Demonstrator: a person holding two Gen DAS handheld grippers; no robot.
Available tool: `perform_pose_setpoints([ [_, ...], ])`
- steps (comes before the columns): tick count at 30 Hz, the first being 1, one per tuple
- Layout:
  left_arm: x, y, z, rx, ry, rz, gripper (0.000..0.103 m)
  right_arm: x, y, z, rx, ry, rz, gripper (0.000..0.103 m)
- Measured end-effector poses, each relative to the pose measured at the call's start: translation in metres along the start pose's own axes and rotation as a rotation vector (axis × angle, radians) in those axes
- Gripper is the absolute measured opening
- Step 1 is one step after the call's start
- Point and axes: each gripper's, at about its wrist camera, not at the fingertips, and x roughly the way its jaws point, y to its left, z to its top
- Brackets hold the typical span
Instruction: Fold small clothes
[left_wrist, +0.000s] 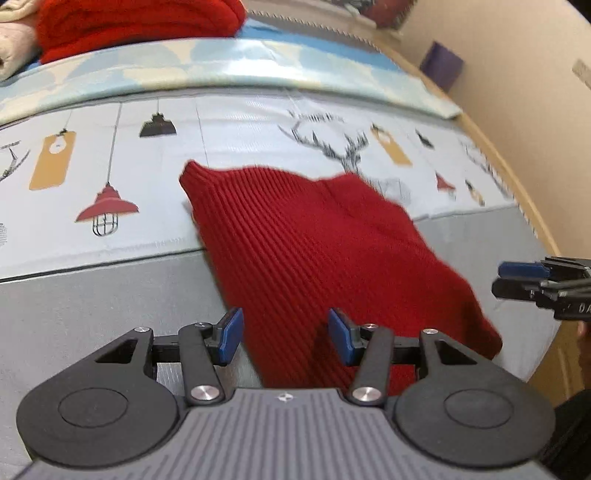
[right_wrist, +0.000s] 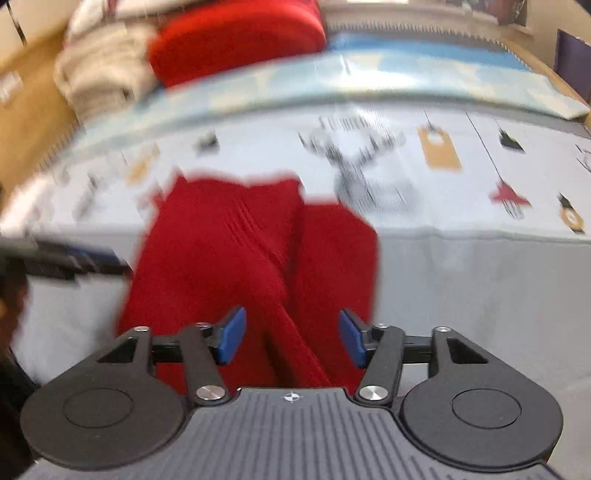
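Note:
A small red ribbed knit garment (left_wrist: 325, 251) lies on the grey and printed mat, its near end under my left gripper (left_wrist: 286, 334), which is open with blue pads either side of the cloth. In the right wrist view the same garment (right_wrist: 236, 266) lies with a fold ridge down its middle, and my right gripper (right_wrist: 291, 338) is open just above its near end. The right gripper also shows at the right edge of the left wrist view (left_wrist: 517, 280), and the left gripper shows blurred at the left of the right wrist view (right_wrist: 74, 258).
A printed play mat (left_wrist: 110, 166) with lamps and deer covers the surface, with a grey mat (left_wrist: 92, 314) nearer. A folded red garment (left_wrist: 140, 26) and a beige one (left_wrist: 14, 51) are stacked at the far left. Wooden floor and a wall lie to the right.

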Motion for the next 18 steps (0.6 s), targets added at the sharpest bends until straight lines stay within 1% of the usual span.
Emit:
perform_pose_setpoints([
  [2,-0.002,-0.001,0.001,-0.001,-0.013,0.001,0.056,0.004,0.007,0.01,0.01,-0.049,0.035,0.064],
  [4,-0.003,-0.005,0.001,0.006,-0.021,-0.012,0.056,0.015,0.014,0.018,0.007,-0.069,0.046,0.067],
  [7,-0.006,-0.016,-0.001,0.048,-0.041,-0.055,0.056,0.042,0.014,0.03,0.023,-0.041,-0.013,0.068],
  [9,-0.008,-0.027,-0.004,0.099,-0.049,-0.098,0.056,0.061,0.006,0.038,0.071,-0.013,-0.037,0.068],
  [11,-0.005,-0.039,-0.01,0.161,-0.022,-0.149,0.056,0.077,-0.002,0.044,0.122,0.012,-0.037,0.068],
  [12,0.0,-0.046,-0.014,0.199,0.012,-0.169,0.056,0.084,-0.004,0.046,0.14,0.026,-0.024,0.066],
  [13,0.007,-0.053,-0.019,0.247,0.061,-0.172,0.057,0.091,-0.004,0.048,0.146,0.044,-0.007,0.065],
  [14,0.016,-0.062,-0.029,0.327,0.103,-0.13,0.057,0.099,-0.002,0.047,0.132,0.072,0.007,0.058],
  [15,0.021,-0.072,-0.038,0.437,0.105,-0.071,0.057,0.106,0.003,0.046,0.096,0.096,-0.001,0.044],
  [16,0.023,-0.082,-0.046,0.527,0.094,-0.035,0.058,0.112,0.009,0.043,0.048,0.12,-0.021,0.043],
  [17,0.023,-0.087,-0.049,0.56,0.086,-0.027,0.06,0.119,0.015,0.041,0.012,0.129,-0.041,0.043],
  [18,0.023,-0.088,-0.049,0.557,0.086,-0.027,0.061,0.121,0.016,0.041,0.005,0.128,-0.053,0.042],
])
